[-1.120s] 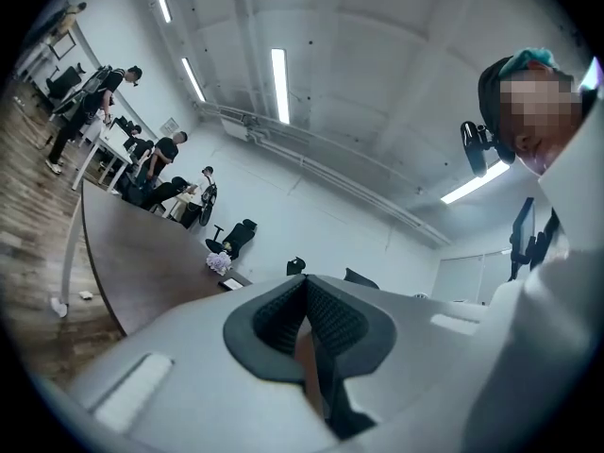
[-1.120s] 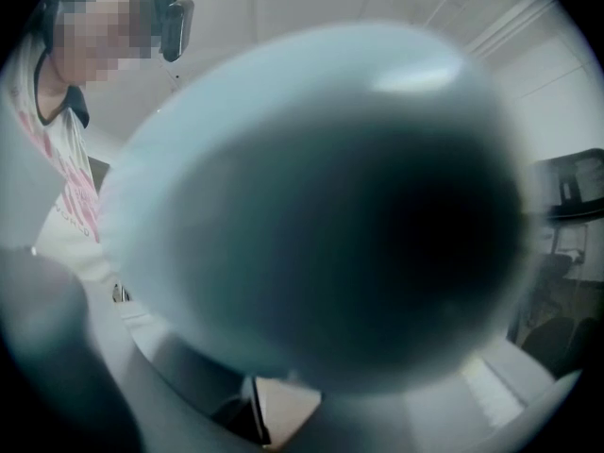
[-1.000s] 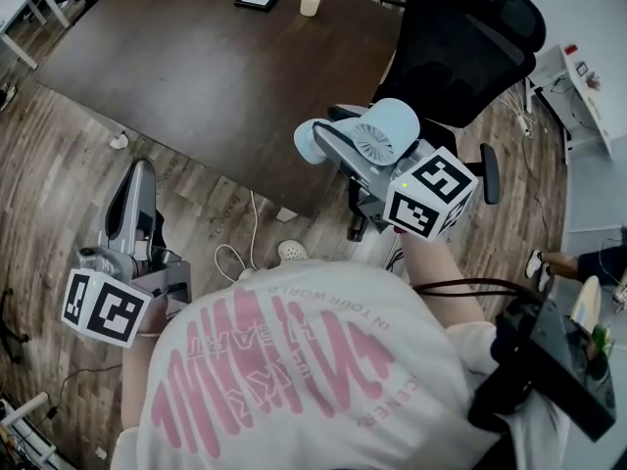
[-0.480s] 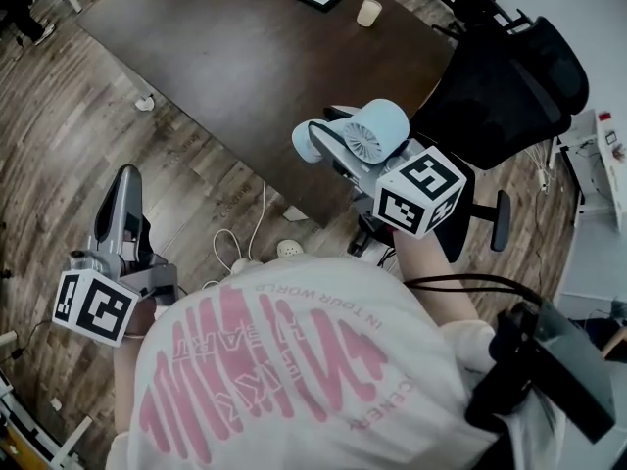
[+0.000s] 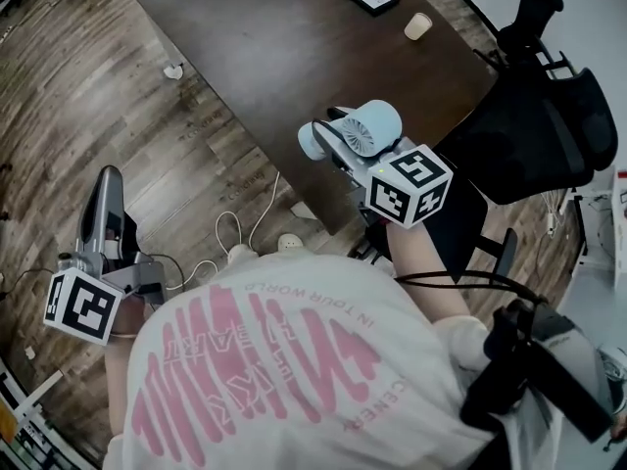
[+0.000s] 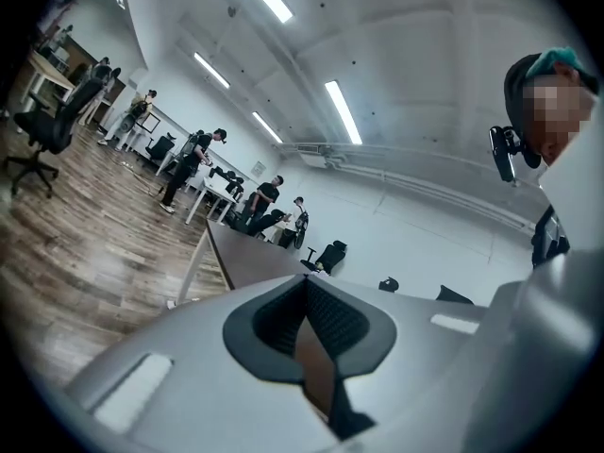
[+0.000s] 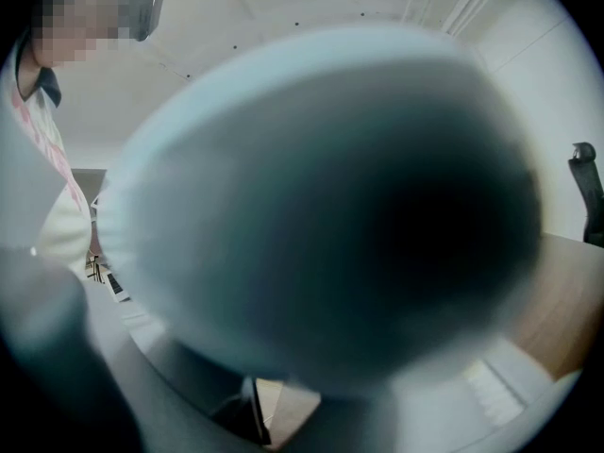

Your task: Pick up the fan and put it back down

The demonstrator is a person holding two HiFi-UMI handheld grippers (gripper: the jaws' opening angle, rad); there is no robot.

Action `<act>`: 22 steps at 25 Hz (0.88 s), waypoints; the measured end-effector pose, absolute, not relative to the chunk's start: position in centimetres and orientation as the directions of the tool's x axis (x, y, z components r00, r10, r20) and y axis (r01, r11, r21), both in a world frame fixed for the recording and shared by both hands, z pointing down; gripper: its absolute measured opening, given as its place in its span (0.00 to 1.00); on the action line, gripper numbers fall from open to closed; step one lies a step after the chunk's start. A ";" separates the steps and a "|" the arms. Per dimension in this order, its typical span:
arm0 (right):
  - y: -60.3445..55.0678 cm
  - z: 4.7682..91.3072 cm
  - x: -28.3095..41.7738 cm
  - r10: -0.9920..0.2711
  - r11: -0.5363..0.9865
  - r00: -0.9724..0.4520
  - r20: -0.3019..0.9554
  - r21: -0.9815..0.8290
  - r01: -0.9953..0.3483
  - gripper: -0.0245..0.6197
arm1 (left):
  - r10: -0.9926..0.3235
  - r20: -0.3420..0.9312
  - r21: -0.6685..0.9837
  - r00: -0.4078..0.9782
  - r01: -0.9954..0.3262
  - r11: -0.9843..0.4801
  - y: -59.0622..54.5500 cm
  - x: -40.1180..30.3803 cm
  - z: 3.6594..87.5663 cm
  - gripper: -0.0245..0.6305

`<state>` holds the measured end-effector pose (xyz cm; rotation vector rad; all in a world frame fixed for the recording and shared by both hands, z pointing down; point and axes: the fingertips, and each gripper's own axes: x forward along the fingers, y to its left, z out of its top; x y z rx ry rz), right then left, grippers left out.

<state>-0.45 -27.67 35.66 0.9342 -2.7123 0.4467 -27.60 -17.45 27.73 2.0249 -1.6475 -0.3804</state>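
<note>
Dark table w/ cup; fan in R gripper.

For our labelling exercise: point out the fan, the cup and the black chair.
fan (image 5: pixel 360 139), head view, its round grille.
cup (image 5: pixel 417 28), head view, its side.
black chair (image 5: pixel 549 127), head view, its backrest.

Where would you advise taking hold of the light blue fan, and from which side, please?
Take the fan around its round body, from the side, as the right gripper holds it now. That body looks narrow enough for the jaws to straddle, and this approach leaves the grille clear. The exact contact points are hidden.
</note>
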 end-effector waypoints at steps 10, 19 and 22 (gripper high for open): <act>-29.2 40.2 -1.9 -0.488 0.772 -0.778 0.397 -0.220 -0.596 0.25 | -0.984 0.125 0.525 0.124 -0.850 -0.040 -15.7 -29.2 28.5 0.06; -29.8 44.1 -2.2 -0.444 0.766 -0.772 0.456 -0.253 -0.590 0.25 | -0.987 0.142 0.519 0.078 -0.855 0.007 -14.9 -29.5 29.0 0.06; -30.0 44.8 -2.3 -0.430 0.766 -0.770 0.471 -0.261 -0.587 0.25 | -0.987 0.150 0.518 0.065 -0.855 0.022 -14.9 -29.6 29.0 0.06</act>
